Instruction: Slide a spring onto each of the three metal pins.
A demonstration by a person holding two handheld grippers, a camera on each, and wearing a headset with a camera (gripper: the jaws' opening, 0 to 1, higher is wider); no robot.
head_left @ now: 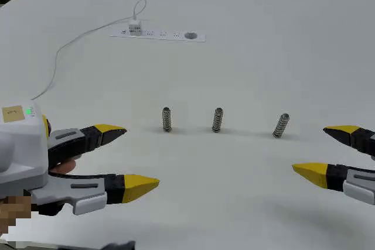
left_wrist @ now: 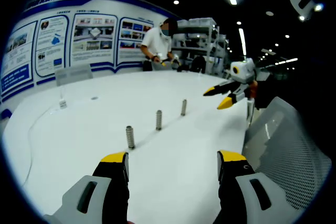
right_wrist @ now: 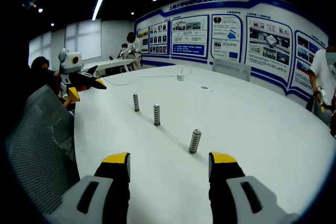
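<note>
Three upright pins stand in a row on the white table, each wearing a coiled spring: the left spring (head_left: 167, 119), the middle spring (head_left: 217, 120) and the right spring (head_left: 281, 126), which leans a little. My left gripper (head_left: 135, 156) hovers open at the lower left, short of the left spring (left_wrist: 129, 137), nothing between its yellow-tipped fingers. My right gripper (head_left: 328, 151) is open at the right edge, beside the right spring (right_wrist: 195, 141). The other springs (right_wrist: 156, 115) (right_wrist: 136, 102) run away from it. Each gripper shows in the other's view: the right gripper (left_wrist: 223, 97), the left gripper (right_wrist: 86, 88).
A white power strip (head_left: 158, 34) with a plugged charger and a cable (head_left: 58, 51) lies at the far side of the table (head_left: 263, 57). A mesh chair back (left_wrist: 294, 150) is beside the table. People stand by the wall posters (left_wrist: 157, 45).
</note>
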